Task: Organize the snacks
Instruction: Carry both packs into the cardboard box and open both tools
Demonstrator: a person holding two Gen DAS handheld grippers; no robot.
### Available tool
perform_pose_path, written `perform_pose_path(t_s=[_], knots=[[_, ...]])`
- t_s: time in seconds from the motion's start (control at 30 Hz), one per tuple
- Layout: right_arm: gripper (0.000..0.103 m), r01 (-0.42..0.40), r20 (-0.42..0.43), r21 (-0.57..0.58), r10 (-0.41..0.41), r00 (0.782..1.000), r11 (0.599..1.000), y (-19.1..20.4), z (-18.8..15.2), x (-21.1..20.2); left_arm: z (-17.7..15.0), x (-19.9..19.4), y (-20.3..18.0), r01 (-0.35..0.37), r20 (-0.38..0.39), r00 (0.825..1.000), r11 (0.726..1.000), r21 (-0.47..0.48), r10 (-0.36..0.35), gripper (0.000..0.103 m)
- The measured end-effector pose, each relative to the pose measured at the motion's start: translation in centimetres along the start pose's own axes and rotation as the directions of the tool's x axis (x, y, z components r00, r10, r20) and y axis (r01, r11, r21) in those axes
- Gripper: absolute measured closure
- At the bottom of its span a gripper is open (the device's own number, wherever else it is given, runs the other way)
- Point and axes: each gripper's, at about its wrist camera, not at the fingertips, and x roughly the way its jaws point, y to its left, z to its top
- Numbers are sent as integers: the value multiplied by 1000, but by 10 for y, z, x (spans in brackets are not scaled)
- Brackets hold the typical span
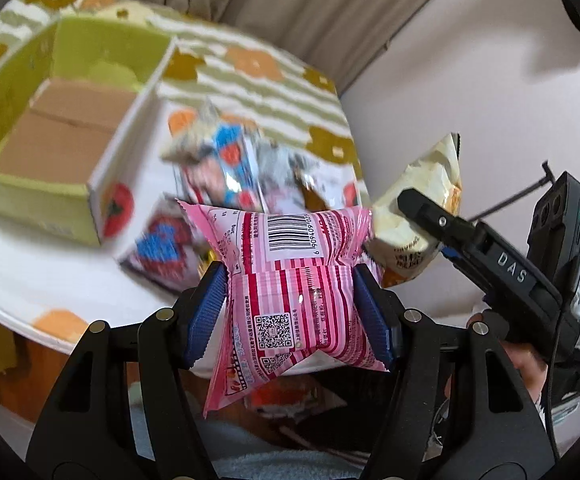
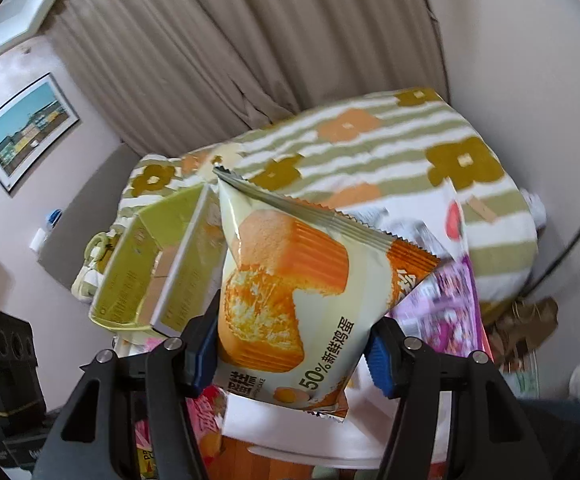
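Your left gripper [image 1: 290, 300] pinches a glossy, crinkled pink plastic packet [image 1: 290, 280] between ribbed blue rubbery pads [image 1: 210, 300]; its black arms look matt plastic with shiny metal pins. Your right gripper [image 2: 293, 344] holds a smooth, shiny cake wrapper [image 2: 290, 280]. The far-left box [image 1: 42, 128] is matt cardboard, the tablecloth [image 1: 250, 80] soft woven cloth.

Light: soft, even, fairly bright indoor light; source not visible
Shadows: faint
Glare: small highlights on the pink packet [image 1: 293, 280]
Blur: the table [image 1: 30, 276], the green box [image 1: 50, 128] and loose snacks smear; both gripped packets are sharp
Edges: strong fisheye bending, dark corners
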Motion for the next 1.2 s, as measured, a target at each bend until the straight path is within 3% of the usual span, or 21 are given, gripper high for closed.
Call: perform_pose_path(t_s=[0.27,0.43,0.77,1.1,1.2], knots=[[46,-52,21,-97,54,998,994,61,29,26,67,-38,54,-73,132,989,997,2,72,43],[46,-76,-1,-135,76,997,988,113,41,66,108,-56,110,-147,149,978,989,-12,148,43],[46,-47,-105,-121,35,994,992,206,37,159,174,-46,228,-260,26,966,963,65,259,43],[46,41,-213,-132,-68,975,990,238,20,218,184,7,260,-267,-108,949,938,222,296,42],[46,52,-246,-130,-83,966,990,239,19,231,185,16,261,-257,-131,947,937,238,293,33]])
